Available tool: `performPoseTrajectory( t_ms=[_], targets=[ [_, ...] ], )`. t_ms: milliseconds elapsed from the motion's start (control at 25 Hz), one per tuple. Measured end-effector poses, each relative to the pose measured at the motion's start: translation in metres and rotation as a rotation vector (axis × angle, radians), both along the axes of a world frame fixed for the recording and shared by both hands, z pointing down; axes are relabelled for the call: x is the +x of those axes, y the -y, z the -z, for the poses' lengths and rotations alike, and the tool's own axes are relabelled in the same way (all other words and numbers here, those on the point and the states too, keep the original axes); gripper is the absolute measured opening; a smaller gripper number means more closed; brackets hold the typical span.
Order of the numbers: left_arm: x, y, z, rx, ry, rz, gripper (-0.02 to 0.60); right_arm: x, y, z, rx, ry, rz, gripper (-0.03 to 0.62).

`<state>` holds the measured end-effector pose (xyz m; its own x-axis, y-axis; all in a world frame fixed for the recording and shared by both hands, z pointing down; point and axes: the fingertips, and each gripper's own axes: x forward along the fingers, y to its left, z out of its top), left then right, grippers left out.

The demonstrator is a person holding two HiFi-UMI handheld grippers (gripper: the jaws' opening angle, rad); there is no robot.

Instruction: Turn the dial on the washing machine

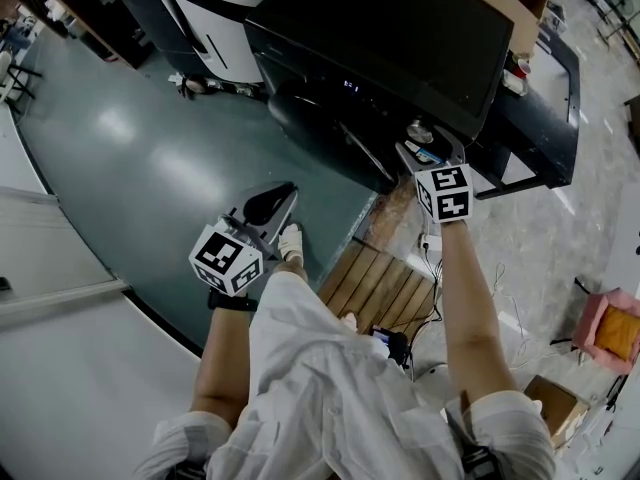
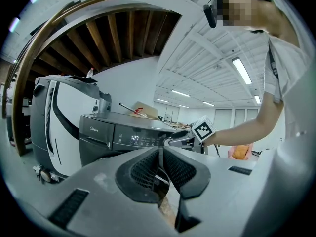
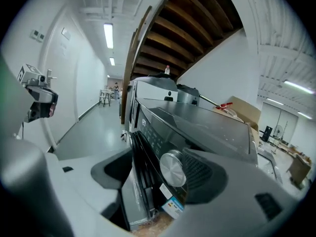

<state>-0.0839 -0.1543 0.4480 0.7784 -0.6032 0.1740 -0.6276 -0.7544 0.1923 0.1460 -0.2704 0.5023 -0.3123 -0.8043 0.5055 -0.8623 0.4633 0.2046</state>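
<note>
The right tool (image 3: 157, 174) is spread, the washer's (image 3: 207, 127) dial (image 3: 173, 168) between its jaws. The left tool (image 2: 161, 164), pressed together and empty, hangs at eight o'clock.

Bright ceiling striplights, floor glare, fisheye edges

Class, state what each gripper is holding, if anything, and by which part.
Nothing is held. The right gripper has its jaws apart around the dial, not closed on it. The left gripper is shut and empty.
</note>
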Motion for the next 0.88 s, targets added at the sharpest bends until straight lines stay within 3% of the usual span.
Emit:
performPoseTrajectory(
  t_ms=[240,560,880],
  targets=[
    [0.001,-0.003,0.007,0.013,-0.005,0.008,0.029,0.005,-0.026,0.016,0.035,0.110,-0.020,0.313],
    [0.017,-0.020,0.022,0.042,0.007,-0.022,0.029,0.044,-0.088,0.010,0.005,0.218,-0.140,0.293],
    [0.025,-0.050,0.042,0.068,0.019,-0.027,0.029,0.086,-0.168,0.043,0.090,0.285,-0.236,0.188]
  ],
)
